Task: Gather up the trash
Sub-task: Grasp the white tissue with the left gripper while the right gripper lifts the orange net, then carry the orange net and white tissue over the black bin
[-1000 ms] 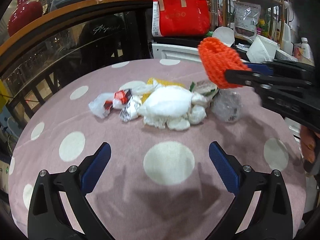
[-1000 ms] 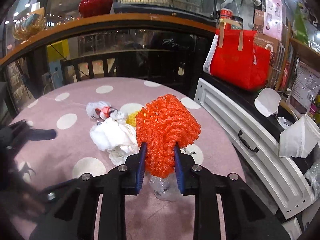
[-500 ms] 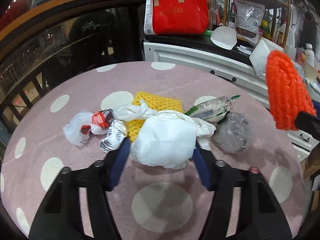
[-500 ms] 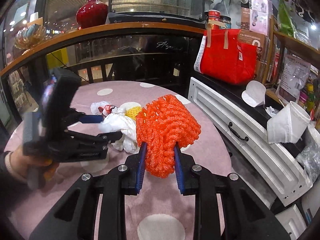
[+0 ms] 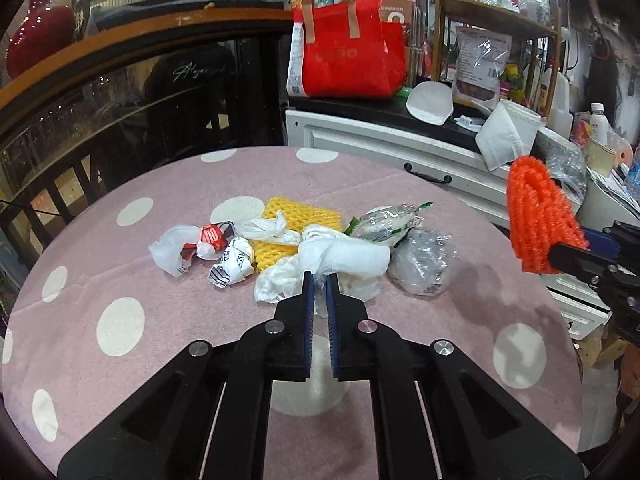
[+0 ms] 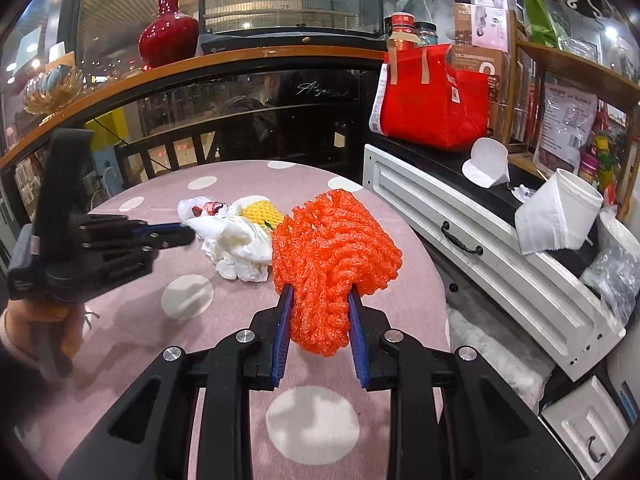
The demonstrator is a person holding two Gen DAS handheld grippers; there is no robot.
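Note:
A heap of trash lies on the pink dotted table (image 5: 168, 320): a white crumpled tissue (image 5: 344, 260), a yellow foam net (image 5: 300, 216), a red-and-white wrapper (image 5: 212, 236), a clear plastic bag (image 5: 424, 264) and a green-edged packet (image 5: 388, 220). My left gripper (image 5: 318, 280) is shut on the near edge of the white tissue. My right gripper (image 6: 320, 304) is shut on an orange foam net (image 6: 332, 248) and holds it above the table's right edge; it also shows in the left wrist view (image 5: 536, 224).
A white cabinet (image 6: 480, 248) with drawer handles stands right of the table, with a red bag (image 5: 352, 56) and paper masks (image 5: 508, 132) on top. A dark glass railing (image 5: 120, 100) curves behind the table. Shelves stand at the far right.
My left gripper moved forward onto the heap and closed from wide open onto the white tissue. My right gripper carried the orange net away to the right, off the heap.

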